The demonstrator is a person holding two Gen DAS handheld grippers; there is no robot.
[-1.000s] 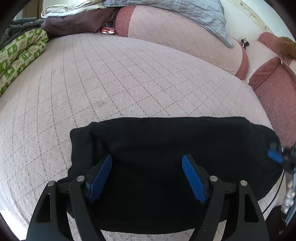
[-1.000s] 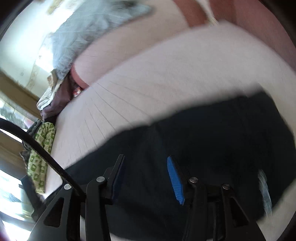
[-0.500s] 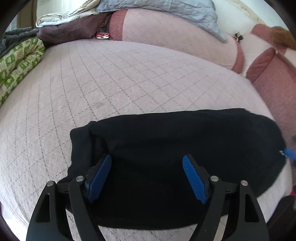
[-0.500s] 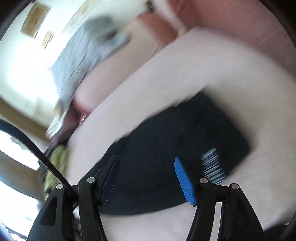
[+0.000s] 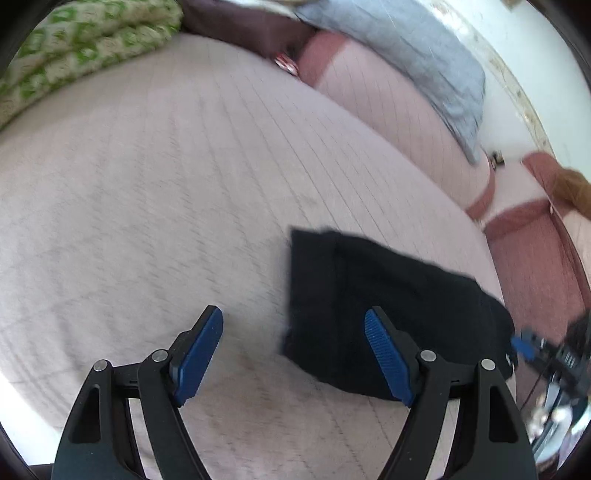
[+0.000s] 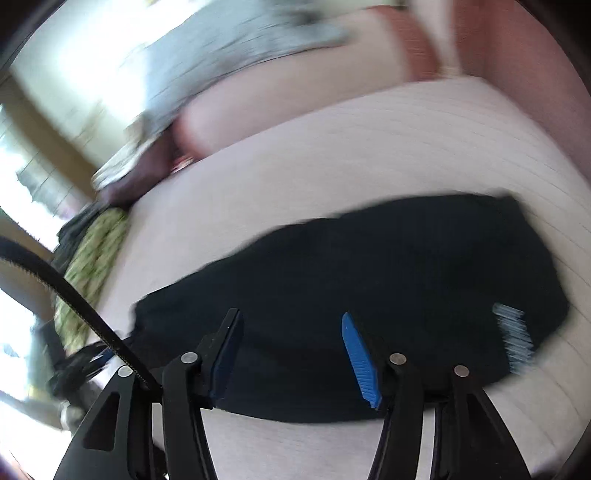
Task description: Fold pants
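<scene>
The black pants [image 5: 391, 306] lie folded into a compact block on the pink quilted bed [image 5: 166, 177]. In the left wrist view they sit to the right, under the right finger. My left gripper [image 5: 293, 354] is open and empty above the pants' left edge. In the right wrist view the pants [image 6: 369, 280] spread across the middle. My right gripper [image 6: 291, 354] is open and empty just above their near edge. The right gripper's blue tip also shows at the far right of the left wrist view [image 5: 524, 347].
A green patterned blanket [image 5: 81, 48] lies at the far left of the bed. A dark maroon cloth [image 5: 243, 26] and a grey quilted cover [image 5: 406, 59] lie on pink pillows [image 5: 388, 110] at the head. A red-pink cushion [image 5: 535, 266] stands at the right.
My left gripper has swung left and back, so the pants now lie to its right instead of between its fingers. My right gripper has moved back down close over the pants. Both stay open.
</scene>
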